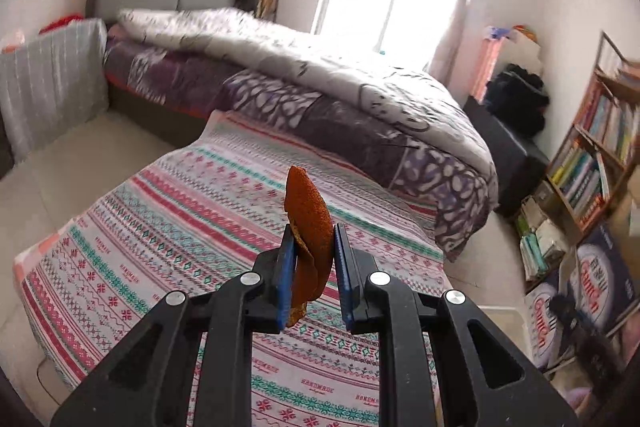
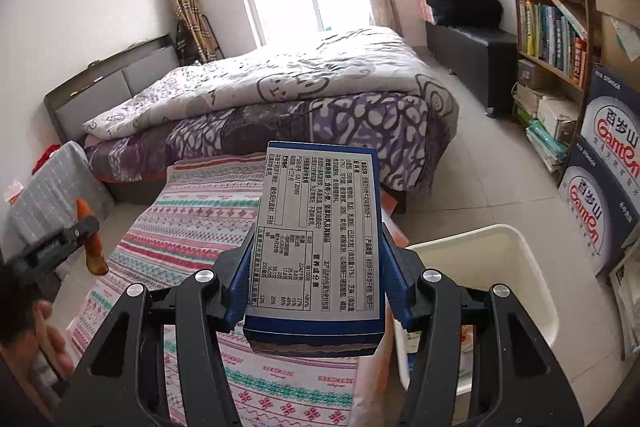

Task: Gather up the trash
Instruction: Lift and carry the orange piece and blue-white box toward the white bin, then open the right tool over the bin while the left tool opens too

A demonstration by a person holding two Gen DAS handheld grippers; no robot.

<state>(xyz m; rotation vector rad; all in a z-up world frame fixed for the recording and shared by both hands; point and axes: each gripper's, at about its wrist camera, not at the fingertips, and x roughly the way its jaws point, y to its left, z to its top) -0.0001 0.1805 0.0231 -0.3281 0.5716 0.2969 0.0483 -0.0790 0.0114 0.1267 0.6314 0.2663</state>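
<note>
A curled strip of orange peel (image 1: 308, 211) stands up between the blue pads of my left gripper (image 1: 314, 233), which is shut on it above the striped patterned cloth (image 1: 160, 227). In the right wrist view the same left gripper (image 2: 60, 243) appears at the far left with the peel (image 2: 94, 255) hanging from it, and a hand behind it. My right gripper (image 2: 318, 243) is shut on a blue box with a white printed label (image 2: 316, 187), held over the cloth's (image 2: 192, 219) right side. A white plastic bin (image 2: 516, 267) sits on the floor just right of the box.
Behind the cloth stands a bed (image 2: 280, 99) with a white and purple quilt. A bookshelf (image 2: 552, 7), stacked blue cartons (image 2: 604, 163) and a black bench (image 2: 468, 47) line the right wall. A grey striped storage bag (image 1: 52, 75) stands at the left. Tiled floor (image 2: 480, 167) lies between bed and shelf.
</note>
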